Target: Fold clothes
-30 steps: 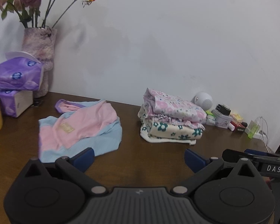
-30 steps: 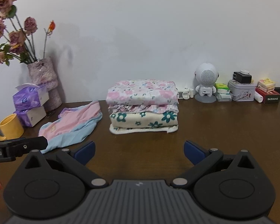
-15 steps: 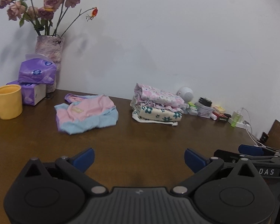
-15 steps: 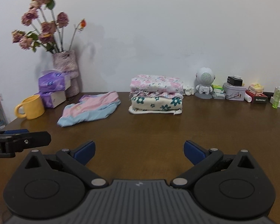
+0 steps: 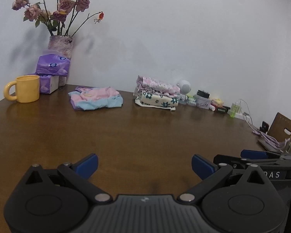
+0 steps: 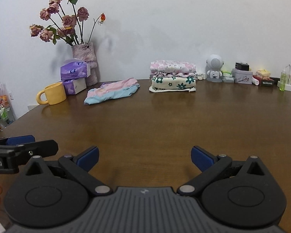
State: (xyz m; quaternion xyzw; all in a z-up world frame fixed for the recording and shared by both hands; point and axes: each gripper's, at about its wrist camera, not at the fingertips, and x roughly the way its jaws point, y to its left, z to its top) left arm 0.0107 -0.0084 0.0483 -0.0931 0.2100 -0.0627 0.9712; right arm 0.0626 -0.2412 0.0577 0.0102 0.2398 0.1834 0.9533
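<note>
A pink and light blue garment (image 5: 96, 98) (image 6: 113, 92) lies loosely bunched on the far part of the brown table (image 5: 126, 136) (image 6: 164, 120). To its right sits a neat stack of folded floral clothes (image 5: 157, 94) (image 6: 172, 76). My left gripper (image 5: 144, 166) hovers open over the near table, nothing between its blue pads. My right gripper (image 6: 144, 158) is open too and holds nothing. Each gripper shows at the edge of the other's view, the right gripper (image 5: 261, 155) and the left gripper (image 6: 19, 141). Both are far back from the clothes.
A yellow mug (image 5: 25, 91) (image 6: 53, 93), purple tissue packs (image 5: 52, 66) (image 6: 74, 71) and a vase of dried roses (image 5: 61, 44) (image 6: 85, 58) stand at the back left. A white robot figure (image 6: 214, 69), tins and bottles line the back right. A cable (image 5: 246, 112) runs near the right edge.
Both grippers have pulled back from the clothes toward the near edge of the table, so the garments look smaller and farther. Both stayed open.
</note>
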